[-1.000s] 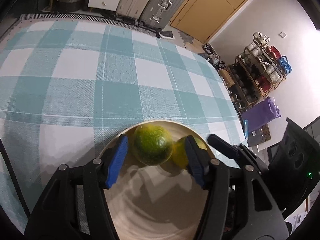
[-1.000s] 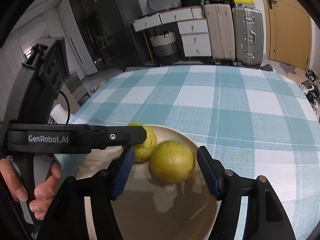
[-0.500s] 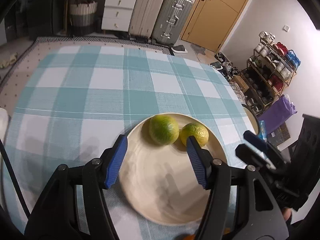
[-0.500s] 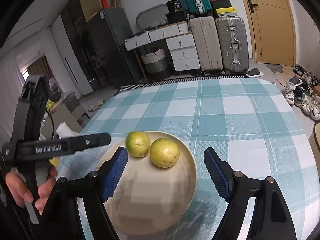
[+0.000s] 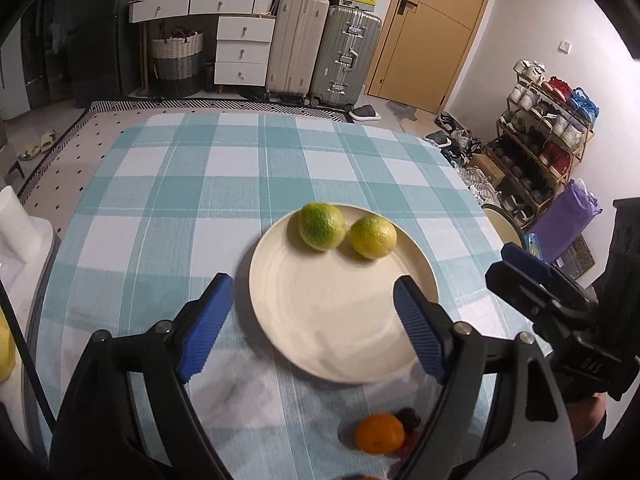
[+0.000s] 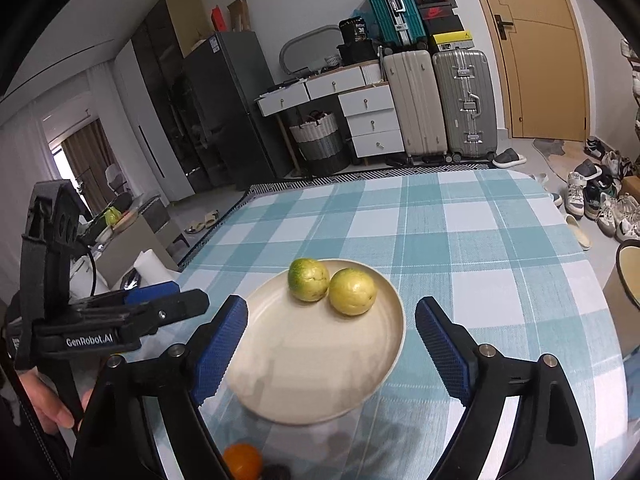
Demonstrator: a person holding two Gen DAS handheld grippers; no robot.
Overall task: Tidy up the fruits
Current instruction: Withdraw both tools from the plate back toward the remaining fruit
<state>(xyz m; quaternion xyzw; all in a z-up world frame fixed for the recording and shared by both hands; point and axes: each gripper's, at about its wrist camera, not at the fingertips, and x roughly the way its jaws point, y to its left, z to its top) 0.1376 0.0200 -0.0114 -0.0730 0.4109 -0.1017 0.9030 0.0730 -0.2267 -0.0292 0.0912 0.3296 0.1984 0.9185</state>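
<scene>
Both our claws, the left claw (image 5: 308, 314) and the right claw (image 6: 330, 334), are opening with nothing between them, and the orange (image 5: 379, 433) still left on the table (image 5: 168, 208) lies low and near us, closest to the left claw.

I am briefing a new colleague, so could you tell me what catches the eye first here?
Two green-yellow citrus fruits sit touching at the far edge of a cream plate on the teal checked tablecloth. A small orange lies on the cloth near the plate's front.
</scene>
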